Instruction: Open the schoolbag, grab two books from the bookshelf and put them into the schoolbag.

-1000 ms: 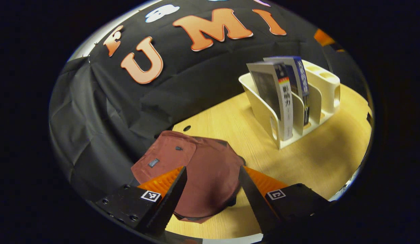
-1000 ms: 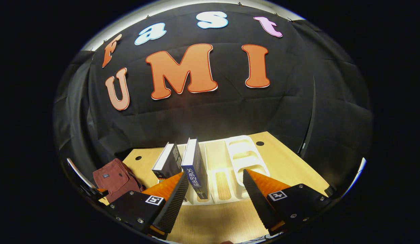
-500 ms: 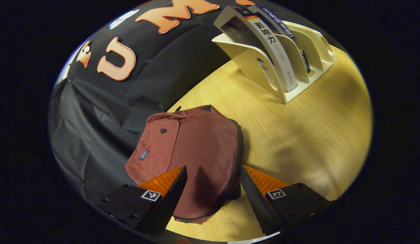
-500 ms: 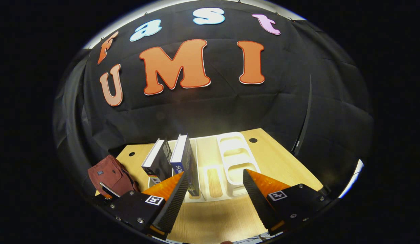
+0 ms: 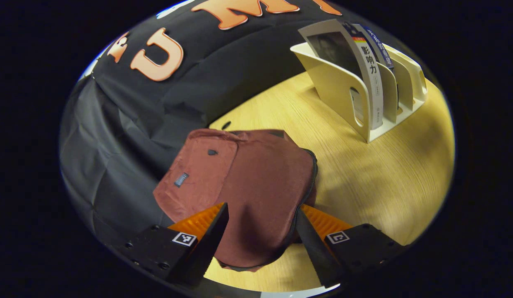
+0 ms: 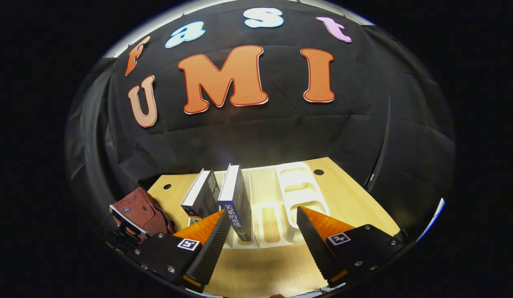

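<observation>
Left tool agape, seemingly above schoolbag.

Dark red fabric schoolbag with black zipper; cream plastic bookshelf; pale wood-grain table; white-spined book, blue-spined book.

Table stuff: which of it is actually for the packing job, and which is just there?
For the job:
- schoolbag, dark red, zip closed, lying flat
- two books, standing in the bookshelf
- left gripper, open over the bag
- right gripper, open, facing the books

Just there:
- wooden table
- black cloth wall
</observation>
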Tool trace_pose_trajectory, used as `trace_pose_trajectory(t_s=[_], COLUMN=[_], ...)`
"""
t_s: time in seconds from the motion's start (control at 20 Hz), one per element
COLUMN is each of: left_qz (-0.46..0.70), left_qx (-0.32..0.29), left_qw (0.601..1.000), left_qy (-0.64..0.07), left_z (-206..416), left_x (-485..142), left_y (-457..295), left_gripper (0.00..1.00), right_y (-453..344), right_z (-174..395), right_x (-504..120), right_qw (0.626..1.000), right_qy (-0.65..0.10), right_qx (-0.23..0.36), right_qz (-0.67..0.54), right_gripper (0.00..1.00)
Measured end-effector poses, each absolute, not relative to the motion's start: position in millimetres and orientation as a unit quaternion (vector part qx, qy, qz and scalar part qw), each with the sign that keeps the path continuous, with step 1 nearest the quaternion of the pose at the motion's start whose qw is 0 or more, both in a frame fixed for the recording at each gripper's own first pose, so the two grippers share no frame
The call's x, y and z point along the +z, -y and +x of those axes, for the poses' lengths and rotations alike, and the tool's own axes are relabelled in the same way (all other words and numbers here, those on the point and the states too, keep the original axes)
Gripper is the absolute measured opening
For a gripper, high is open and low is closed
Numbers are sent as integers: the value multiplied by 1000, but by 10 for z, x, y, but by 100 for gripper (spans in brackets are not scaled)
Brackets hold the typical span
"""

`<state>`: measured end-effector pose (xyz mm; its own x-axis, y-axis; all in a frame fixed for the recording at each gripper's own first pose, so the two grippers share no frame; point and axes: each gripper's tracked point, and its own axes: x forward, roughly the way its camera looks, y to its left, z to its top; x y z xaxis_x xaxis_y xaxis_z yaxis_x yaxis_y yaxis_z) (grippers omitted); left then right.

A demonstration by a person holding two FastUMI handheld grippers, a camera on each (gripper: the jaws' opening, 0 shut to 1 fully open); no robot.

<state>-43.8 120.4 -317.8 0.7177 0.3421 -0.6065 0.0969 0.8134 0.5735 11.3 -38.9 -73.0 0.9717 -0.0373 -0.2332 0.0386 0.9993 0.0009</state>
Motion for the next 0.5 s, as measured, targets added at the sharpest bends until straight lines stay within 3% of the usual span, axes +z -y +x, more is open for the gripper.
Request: trace_pose_trajectory(t_s=[0.15, 0.3, 0.35, 0.5], left_qz=[298, 313, 318, 338], left_qx=[47, 36, 27, 4], left_qw=[876, 871, 866, 854], left_qy=[-377, -376, -385, -396], left_z=[-432, -368, -377, -373], left_x=[-3224, -3244, -3262, -3247], left_y=[-1100, -1110, -1095, -1088], left_gripper=[49, 23, 7, 2], right_y=[407, 440, 457, 513], right_z=[113, 105, 100, 84], right_x=[-677, -677, -678, -686], right_qw=[994, 994, 994, 993], right_qy=[-110, -109, -109, -108], right_qx=[-21, -23, -25, -31], right_qz=[0, 6, 11, 20], right_gripper=[96, 96, 96, 96])
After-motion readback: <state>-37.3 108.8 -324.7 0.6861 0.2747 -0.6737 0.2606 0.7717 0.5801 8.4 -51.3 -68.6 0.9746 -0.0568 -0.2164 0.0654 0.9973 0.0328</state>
